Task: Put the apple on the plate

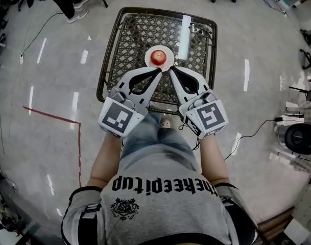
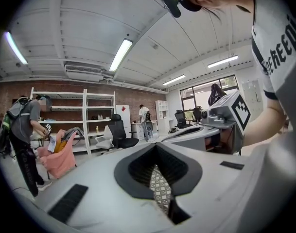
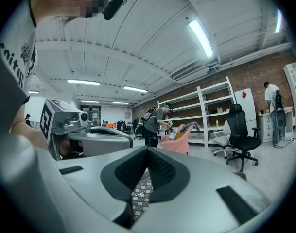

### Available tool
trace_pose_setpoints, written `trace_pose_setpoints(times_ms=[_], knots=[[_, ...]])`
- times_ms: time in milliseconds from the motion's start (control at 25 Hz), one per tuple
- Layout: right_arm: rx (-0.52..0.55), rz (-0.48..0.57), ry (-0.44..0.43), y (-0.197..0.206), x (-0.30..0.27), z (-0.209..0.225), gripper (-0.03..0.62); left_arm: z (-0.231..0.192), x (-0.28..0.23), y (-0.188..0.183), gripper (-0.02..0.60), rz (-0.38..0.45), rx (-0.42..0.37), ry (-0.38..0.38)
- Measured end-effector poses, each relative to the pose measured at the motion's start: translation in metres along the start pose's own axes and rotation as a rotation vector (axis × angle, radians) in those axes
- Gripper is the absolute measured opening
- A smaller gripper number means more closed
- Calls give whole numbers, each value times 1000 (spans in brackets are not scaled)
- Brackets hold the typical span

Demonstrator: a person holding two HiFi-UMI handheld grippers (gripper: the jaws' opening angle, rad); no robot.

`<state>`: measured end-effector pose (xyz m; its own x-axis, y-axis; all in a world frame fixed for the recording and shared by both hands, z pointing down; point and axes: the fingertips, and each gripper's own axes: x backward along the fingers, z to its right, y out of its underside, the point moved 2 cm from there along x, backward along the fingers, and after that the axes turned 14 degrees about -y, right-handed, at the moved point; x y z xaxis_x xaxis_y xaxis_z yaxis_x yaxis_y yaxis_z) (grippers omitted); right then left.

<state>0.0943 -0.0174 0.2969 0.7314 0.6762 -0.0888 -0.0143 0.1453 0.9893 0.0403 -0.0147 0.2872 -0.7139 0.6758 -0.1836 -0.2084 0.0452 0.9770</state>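
Red apple (image 1: 158,56) sits on white plate (image 1: 147,62), mid desk (image 1: 129,34) (lattice top). L gripper (image 1: 159,70) & R gripper (image 1: 171,69) both closed, nothing btwn jaws, tips side by side near plate's near edge, clear of apple.

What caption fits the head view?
Apple on the plate atop a lattice table; left claw and right claw shut, empty.

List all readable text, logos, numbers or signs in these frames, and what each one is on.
"thekeepitup": printed on the person's grey shirt, upside down in the head view.
Emblem beside that print: lettering too small to read.
Square markers on the two cubes: black-and-white patterns only, no letters.
Nothing else is readable.
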Motion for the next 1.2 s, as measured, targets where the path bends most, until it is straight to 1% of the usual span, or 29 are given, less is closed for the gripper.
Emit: trace_pose_setpoints(times_ms=[240,560,760,1200], knots=[[27,14,-19,-10,-2,-9,-5,-3,7,-3,15,16,1,-22],[38,32,-21,-20,1,-19,-6,-3,15,-9,15,29,0,-31],[48,40,-3,-24,-3,-26,-6,-7,21,-10,14,36,-4,-9],[45,64,78,-36,-13,-41,-6,-24,37,-16,14,52,-4,55]])
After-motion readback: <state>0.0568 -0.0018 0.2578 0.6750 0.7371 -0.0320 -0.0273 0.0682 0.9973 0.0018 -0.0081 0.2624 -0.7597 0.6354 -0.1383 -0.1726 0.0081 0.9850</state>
